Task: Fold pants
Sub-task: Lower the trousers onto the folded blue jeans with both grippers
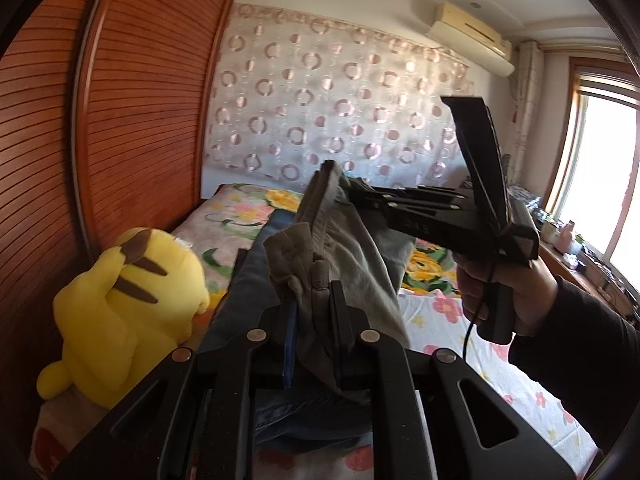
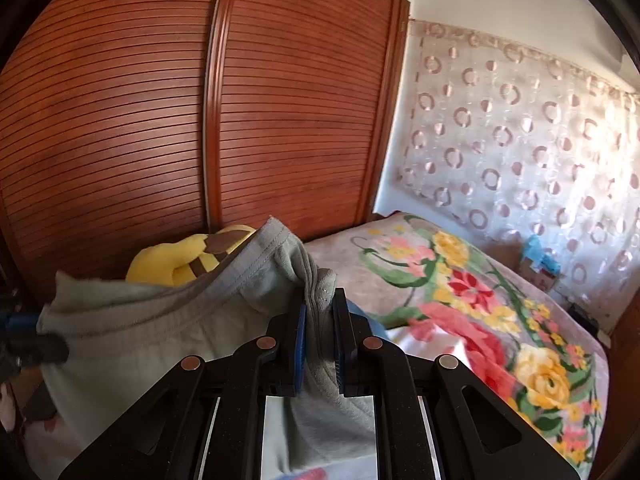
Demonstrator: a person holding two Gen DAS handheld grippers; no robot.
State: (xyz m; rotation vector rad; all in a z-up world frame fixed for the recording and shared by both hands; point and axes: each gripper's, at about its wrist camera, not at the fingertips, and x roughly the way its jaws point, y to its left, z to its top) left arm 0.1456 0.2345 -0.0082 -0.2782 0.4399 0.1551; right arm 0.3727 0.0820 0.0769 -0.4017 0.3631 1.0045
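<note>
Held aloft over the bed [image 2: 460, 300]: soft, light grey pants [image 1: 352, 240], limp and prone to sagging, clamped at the waistband by nearly closed left gripper [image 1: 314, 300] and right gripper [image 2: 320, 312] fingers; regrip at seams.

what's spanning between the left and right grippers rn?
The grey pants: their bunched edge runs from the right gripper to the left gripper, both clamped on it. Clearest in the right wrist view.

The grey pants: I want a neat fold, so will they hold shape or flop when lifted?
Probably floppy: the grey pants sag between both grips and bunch at the left gripper. Likely light, since the right gripper holds them by a small pinch of fabric.
</note>
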